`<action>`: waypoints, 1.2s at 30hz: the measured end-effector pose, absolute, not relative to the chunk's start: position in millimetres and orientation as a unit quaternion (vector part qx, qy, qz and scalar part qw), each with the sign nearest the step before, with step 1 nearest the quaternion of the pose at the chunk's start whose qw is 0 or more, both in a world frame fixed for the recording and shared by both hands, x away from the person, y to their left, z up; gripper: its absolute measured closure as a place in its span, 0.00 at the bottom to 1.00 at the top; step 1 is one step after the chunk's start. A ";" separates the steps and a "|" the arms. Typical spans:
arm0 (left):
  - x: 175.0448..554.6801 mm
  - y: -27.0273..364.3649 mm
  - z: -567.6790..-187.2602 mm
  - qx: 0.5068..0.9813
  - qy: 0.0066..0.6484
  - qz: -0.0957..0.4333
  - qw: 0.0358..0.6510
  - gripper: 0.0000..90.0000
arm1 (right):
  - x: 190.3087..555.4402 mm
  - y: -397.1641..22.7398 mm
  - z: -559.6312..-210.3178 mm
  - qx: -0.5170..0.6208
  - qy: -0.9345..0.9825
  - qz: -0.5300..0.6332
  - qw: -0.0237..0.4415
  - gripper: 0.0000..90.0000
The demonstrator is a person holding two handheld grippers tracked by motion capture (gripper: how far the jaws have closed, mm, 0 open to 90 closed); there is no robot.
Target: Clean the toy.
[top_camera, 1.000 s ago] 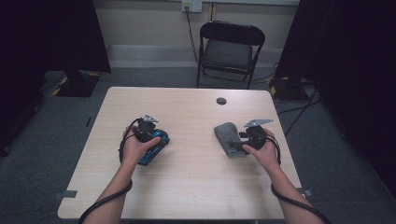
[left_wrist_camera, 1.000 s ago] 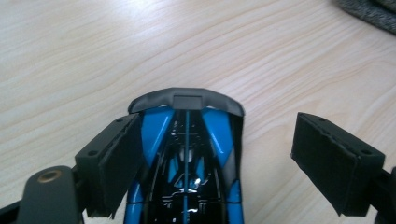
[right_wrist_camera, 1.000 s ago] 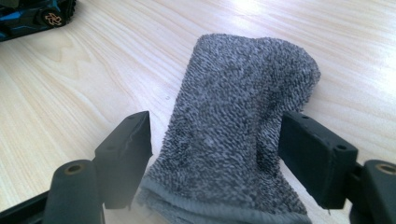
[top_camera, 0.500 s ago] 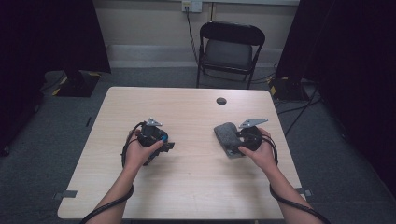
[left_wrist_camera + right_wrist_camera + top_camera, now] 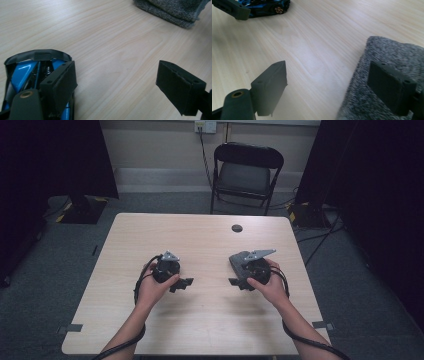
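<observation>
Pale wooden table (image 5: 200,320) bears a blue-and-black toy car (image 5: 25,72) and a grey knitted cloth (image 5: 387,62). Left gripper (image 5: 116,80) spread wide, one jaw over the car. Right gripper (image 5: 334,87) has just been opening, one jaw above the cloth.

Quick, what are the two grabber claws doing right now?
Left gripper: open, holding nothing; the blue toy car sits beside one jaw.
Right gripper: open, jaws just widened, holding nothing; one jaw over the grey cloth.

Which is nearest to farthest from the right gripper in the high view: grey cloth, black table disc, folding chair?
From the right gripper:
1. Grey cloth: lying right at the gripper, partly under it.
2. Black table disc: farther up the table, near its far edge.
3. Folding chair: on the floor beyond the table.
</observation>
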State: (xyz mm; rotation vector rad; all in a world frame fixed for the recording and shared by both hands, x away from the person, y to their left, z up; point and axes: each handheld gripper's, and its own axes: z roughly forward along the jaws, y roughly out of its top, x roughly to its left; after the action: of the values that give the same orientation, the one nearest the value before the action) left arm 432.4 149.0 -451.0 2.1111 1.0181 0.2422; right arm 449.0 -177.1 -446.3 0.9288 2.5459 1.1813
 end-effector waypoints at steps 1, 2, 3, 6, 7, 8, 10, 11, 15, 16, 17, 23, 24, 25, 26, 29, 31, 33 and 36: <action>431.6 148.7 -450.6 0.829 0.398 0.095 0.382 0.18 | 448.4 -175.2 -446.1 0.312 0.858 0.398 0.091 0.17; 431.0 148.2 -450.4 0.828 0.398 0.095 0.382 0.18 | 448.1 -173.6 -446.0 0.309 0.858 0.400 0.089 0.17; 429.7 147.6 -450.3 0.829 0.395 0.096 0.384 0.18 | 447.6 -172.5 -445.8 0.308 0.858 0.401 0.088 0.17; 425.1 145.8 -450.9 0.833 0.388 0.093 0.384 0.18 | 446.0 -168.4 -445.6 0.303 0.860 0.403 0.085 0.17; 423.6 145.3 -451.5 0.834 0.385 0.091 0.385 0.18 | 445.4 -167.1 -445.5 0.302 0.860 0.402 0.084 0.17; 422.4 145.0 -452.0 0.834 0.384 0.091 0.385 0.18 | 444.9 -166.0 -445.5 0.301 0.860 0.404 0.083 0.17; 420.1 144.7 -452.8 0.835 0.380 0.089 0.387 0.18 | 443.5 -163.8 -445.4 0.297 0.861 0.405 0.080 0.17; 418.4 144.3 -453.1 0.836 0.379 0.089 0.388 0.18 | 442.6 -162.5 -445.5 0.294 0.861 0.406 0.080 0.17; 413.7 142.8 -454.0 0.838 0.372 0.085 0.390 0.18 | 439.1 -157.0 -445.6 0.286 0.863 0.410 0.074 0.17; 412.3 142.2 -454.4 0.838 0.370 0.084 0.391 0.18 | 438.2 -155.8 -445.6 0.284 0.863 0.412 0.071 0.17; 411.3 141.7 -455.0 0.839 0.369 0.084 0.392 0.18 | 437.3 -154.4 -445.8 0.282 0.863 0.414 0.072 0.17; 402.3 138.0 -459.7 0.845 0.357 0.076 0.390 0.18 | 430.3 -146.2 -447.2 0.269 0.866 0.416 0.064 0.17; 400.6 137.6 -460.8 0.846 0.355 0.075 0.390 0.18 | 429.3 -145.4 -447.6 0.268 0.866 0.417 0.063 0.17; 399.7 137.3 -461.5 0.846 0.353 0.074 0.392 0.18 | 427.7 -143.9 -448.7 0.265 0.867 0.417 0.062 0.17; 397.9 136.8 -462.5 0.847 0.353 0.072 0.391 0.18 | 426.6 -143.1 -449.1 0.265 0.867 0.417 0.060 0.17; 395.3 136.5 -464.7 0.848 0.349 0.070 0.392 0.18 | 423.0 -140.0 -452.1 0.259 0.870 0.417 0.056 0.17; 391.1 136.2 -468.3 0.851 0.342 0.069 0.392 0.18 | 420.6 -138.3 -453.5 0.257 0.869 0.419 0.053 0.17; 388.3 136.3 -471.0 0.852 0.341 0.067 0.392 0.18 | 418.6 -136.7 -454.7 0.254 0.871 0.418 0.050 0.17; 383.5 136.2 -475.0 0.857 0.334 0.066 0.388 0.18 | 414.8 -133.8 -457.4 0.246 0.874 0.416 0.048 0.17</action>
State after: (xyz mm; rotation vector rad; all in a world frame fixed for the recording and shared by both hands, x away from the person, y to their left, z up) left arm 383.5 136.2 -475.0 2.1789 0.8489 0.1672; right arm 414.8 -133.8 -457.4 0.7515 2.6652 1.2692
